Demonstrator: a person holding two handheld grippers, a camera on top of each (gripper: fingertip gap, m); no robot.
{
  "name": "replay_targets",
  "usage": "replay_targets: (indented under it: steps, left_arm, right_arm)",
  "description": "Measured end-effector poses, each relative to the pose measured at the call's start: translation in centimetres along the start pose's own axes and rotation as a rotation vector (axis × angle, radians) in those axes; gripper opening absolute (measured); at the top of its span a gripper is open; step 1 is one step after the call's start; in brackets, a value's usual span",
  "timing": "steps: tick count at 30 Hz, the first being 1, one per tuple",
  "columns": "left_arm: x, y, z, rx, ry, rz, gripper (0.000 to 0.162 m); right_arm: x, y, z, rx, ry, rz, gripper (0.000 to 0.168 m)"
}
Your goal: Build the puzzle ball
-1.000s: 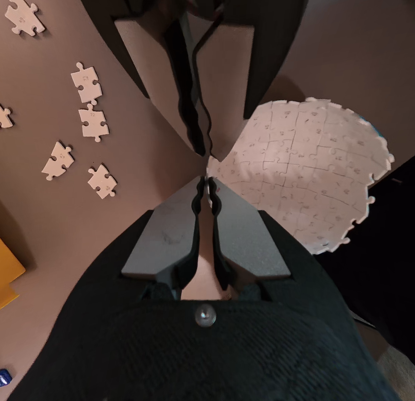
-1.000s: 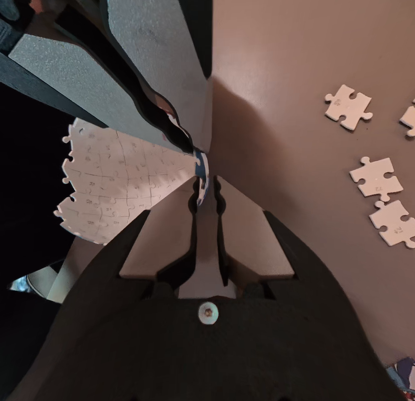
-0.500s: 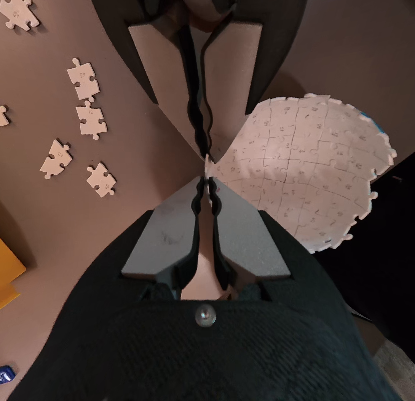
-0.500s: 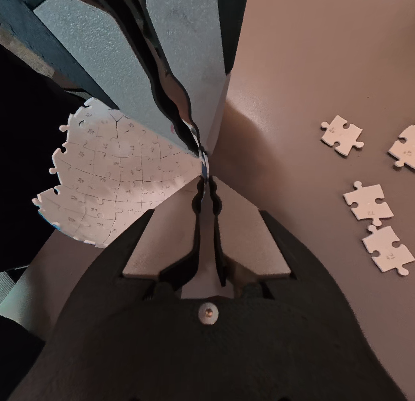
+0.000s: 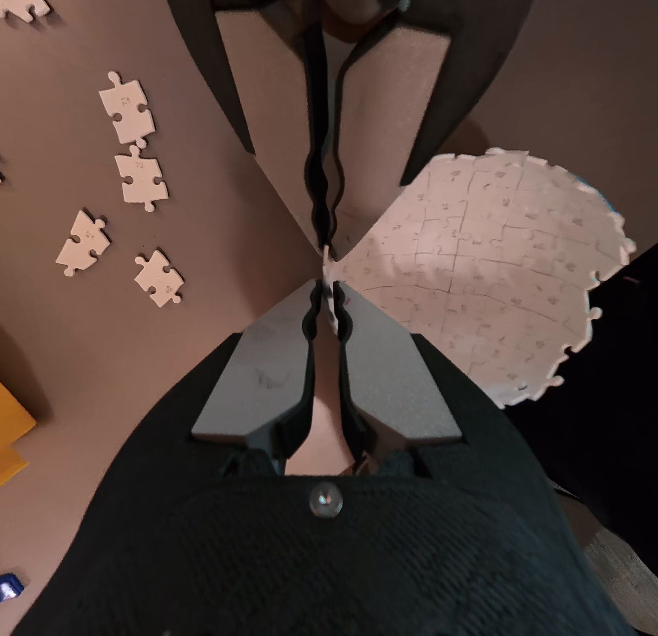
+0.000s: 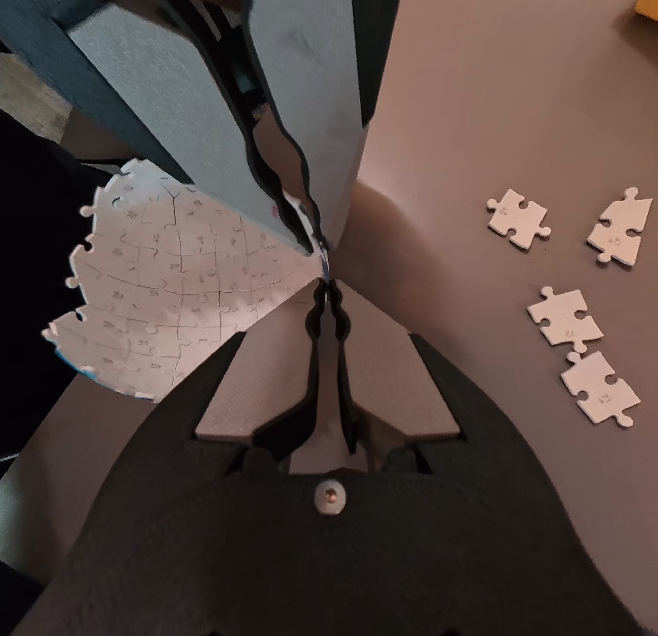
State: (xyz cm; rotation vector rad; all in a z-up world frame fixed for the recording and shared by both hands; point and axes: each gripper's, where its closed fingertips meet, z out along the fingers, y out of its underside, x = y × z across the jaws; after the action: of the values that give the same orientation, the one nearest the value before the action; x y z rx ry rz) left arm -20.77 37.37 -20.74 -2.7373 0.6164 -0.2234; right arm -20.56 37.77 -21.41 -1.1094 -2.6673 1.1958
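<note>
above table (image 5: pixel 220 298), both hand-held grippers pinch puzzle ball (image 5: pixel 498 281)

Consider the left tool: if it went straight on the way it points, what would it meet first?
Probably the right tool, tip to tip just ahead, both pinching the puzzle ball shell's edge. Depth is unclear.

A half-built puzzle ball (image 5: pixel 498 273) — a curved bowl-like shell of interlocked pale pieces, its hollow white inside facing the cameras, rim jagged with knobs and notches — is held by its edge off the brown tabletop. A thin blue outer edge shows in the right wrist view (image 6: pixel 85 371). Loose pale puzzle pieces (image 5: pixel 128 112) lie flat, white side up, well apart from it.
</note>
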Motion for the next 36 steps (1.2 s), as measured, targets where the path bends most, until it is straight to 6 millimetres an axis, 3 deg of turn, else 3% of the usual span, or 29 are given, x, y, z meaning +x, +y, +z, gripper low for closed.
replay_targets:
  steps: [19, 23, 36]
  left_arm:
    - [-0.29, -0.3, 0.02, 0.038, -0.007, -0.013, 0.001]
    - [-0.35, -0.31, -0.14, 0.045, -0.043, -0.002, 0.001]
    - [-0.56, -0.3, -0.3, 0.049, -0.093, 0.01, 0.001]
  right_arm:
    - [0.17, -0.34, -0.14, 0.056, -0.003, -0.005, 0.0]
    - [0.3, -0.74, -0.12, 0.086, -0.024, 0.032, 0.014]
    - [0.36, -0.88, -0.11, 0.074, 0.031, -0.041, 0.0]
